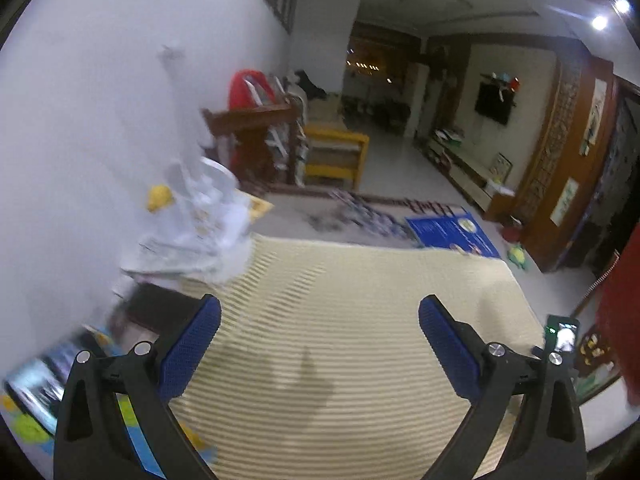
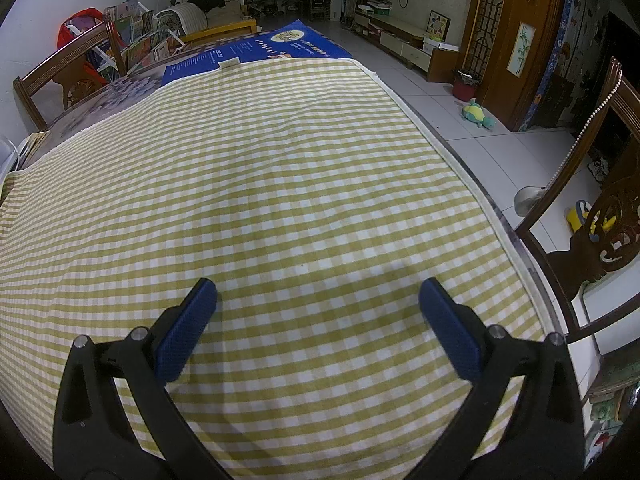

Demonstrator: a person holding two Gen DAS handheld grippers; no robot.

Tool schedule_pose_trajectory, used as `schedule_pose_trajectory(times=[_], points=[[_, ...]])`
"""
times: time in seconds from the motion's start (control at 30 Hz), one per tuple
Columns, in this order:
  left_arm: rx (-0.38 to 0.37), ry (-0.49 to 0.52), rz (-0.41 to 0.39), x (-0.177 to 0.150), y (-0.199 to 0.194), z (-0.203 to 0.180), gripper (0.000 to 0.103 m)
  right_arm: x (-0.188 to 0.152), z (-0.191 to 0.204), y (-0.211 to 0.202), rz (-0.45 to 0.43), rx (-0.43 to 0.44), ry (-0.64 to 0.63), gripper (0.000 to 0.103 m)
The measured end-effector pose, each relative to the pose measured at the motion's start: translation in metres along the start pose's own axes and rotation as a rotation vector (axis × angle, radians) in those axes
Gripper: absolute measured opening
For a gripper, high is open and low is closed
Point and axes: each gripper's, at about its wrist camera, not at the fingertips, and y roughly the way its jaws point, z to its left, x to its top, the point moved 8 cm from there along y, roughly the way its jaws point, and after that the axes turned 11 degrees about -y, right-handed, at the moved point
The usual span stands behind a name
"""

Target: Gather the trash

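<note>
My left gripper (image 1: 320, 308) is open above a table covered by a yellow-and-white checked cloth (image 1: 360, 300), with nothing between its blue pads. The left wrist view is motion-blurred. A blurred heap of white paper or plastic items (image 1: 200, 216) with a yellow object (image 1: 159, 198) lies at the table's left edge by the wall. My right gripper (image 2: 318, 292) is also open over the checked cloth (image 2: 260, 168), holding nothing. No loose trash shows on the cloth in the right wrist view.
A blue printed sheet (image 2: 264, 50) lies at the table's far end. Carved wooden chairs stand at the far left (image 2: 64, 76) and at the right (image 2: 592, 224). A bookshelf (image 2: 136, 40), a red bin (image 2: 464, 88) and a plush toy (image 2: 478, 114) are on the tiled floor beyond.
</note>
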Motion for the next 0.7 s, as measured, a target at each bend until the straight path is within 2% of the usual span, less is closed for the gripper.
schedule_pose_trajectory(times=[0.2,0.33,0.53,0.7], points=[[0.08,-0.032,-0.063,0.031,-0.025,0.063,0.095,0.0,0.0,0.0,0.0,0.0,0.0,0.1],[0.093,-0.083,-0.071,0.036,-0.034,0.088,0.095,0.0,0.001,0.0,0.0,0.0,0.0,0.1],[0.09,-0.063,-0.032,0.026,-0.02,0.089,0.095,0.0,0.0,0.0,0.0,0.0,0.0,0.1],[0.037,-0.09,0.025,0.013,0.01,0.073,0.095,0.0,0.0,0.0,0.0,0.0,0.0,0.1]])
